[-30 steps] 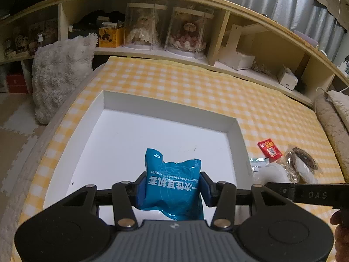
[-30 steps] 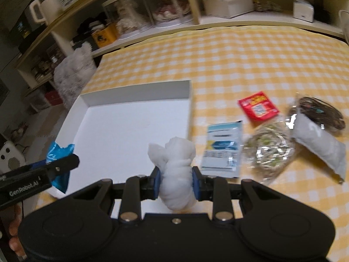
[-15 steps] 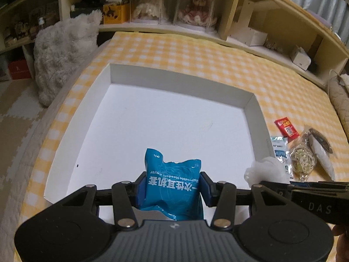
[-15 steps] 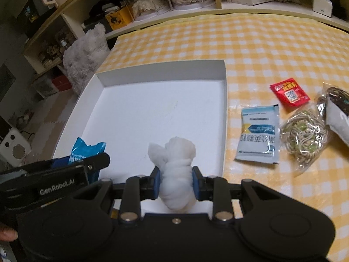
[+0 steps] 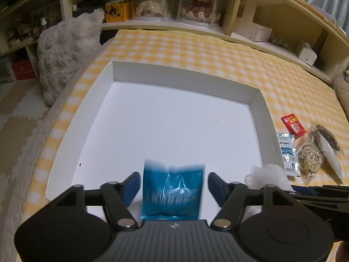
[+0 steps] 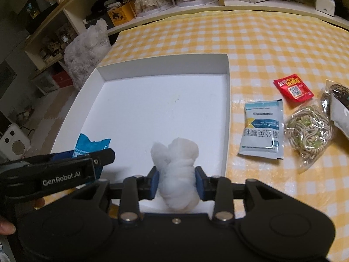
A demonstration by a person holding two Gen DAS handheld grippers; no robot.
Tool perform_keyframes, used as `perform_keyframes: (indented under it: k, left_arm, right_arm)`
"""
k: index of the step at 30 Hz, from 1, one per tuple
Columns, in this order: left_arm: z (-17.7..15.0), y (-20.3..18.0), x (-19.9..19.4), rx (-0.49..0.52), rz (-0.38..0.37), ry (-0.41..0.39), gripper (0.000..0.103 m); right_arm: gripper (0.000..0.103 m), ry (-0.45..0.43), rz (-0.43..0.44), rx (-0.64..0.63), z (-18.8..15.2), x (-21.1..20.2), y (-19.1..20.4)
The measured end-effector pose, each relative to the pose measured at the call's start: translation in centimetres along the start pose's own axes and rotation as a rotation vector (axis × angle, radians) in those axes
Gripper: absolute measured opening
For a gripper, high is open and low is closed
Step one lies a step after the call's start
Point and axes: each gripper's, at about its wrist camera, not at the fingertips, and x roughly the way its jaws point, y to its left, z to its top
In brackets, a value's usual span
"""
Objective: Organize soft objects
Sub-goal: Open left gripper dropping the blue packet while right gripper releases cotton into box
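The left gripper [image 5: 172, 182] stood open around a blurred blue packet [image 5: 172, 191] above the white tray's [image 5: 181, 76] near edge; the right gripper [image 6: 176, 182] clamped a white cotton wad [image 6: 177, 170] there.

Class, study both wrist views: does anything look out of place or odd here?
Yes. The blue packet sits blurred between the left gripper fingers, which stand apart from it, apparently dropping into the white tray. The right gripper squeezes a white cotton wad.

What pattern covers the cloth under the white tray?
Yellow-and-white checks on the cloth, clearest in the right wrist view.
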Motion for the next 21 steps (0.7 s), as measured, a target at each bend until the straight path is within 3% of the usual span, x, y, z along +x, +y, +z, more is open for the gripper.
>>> perform_keyframes:
  k: [9, 13, 21]
  left_arm:
    - [-0.1, -0.1, -0.2, 0.005, 0.0, 0.001, 0.091]
    - [-0.1, 0.0, -0.2, 0.002, 0.003, 0.002, 0.092]
    - [0.0, 0.2, -0.6, -0.006, 0.0, -0.014, 0.102]
  right_arm:
    - [0.066, -0.006, -0.011, -0.009, -0.3, -0.4, -0.1]
    - [0.082, -0.023, -0.021, -0.02, -0.6, -0.9, -0.1]
    - [0.098, -0.042, -0.089, -0.068, -0.8, -1.4, 0.1]
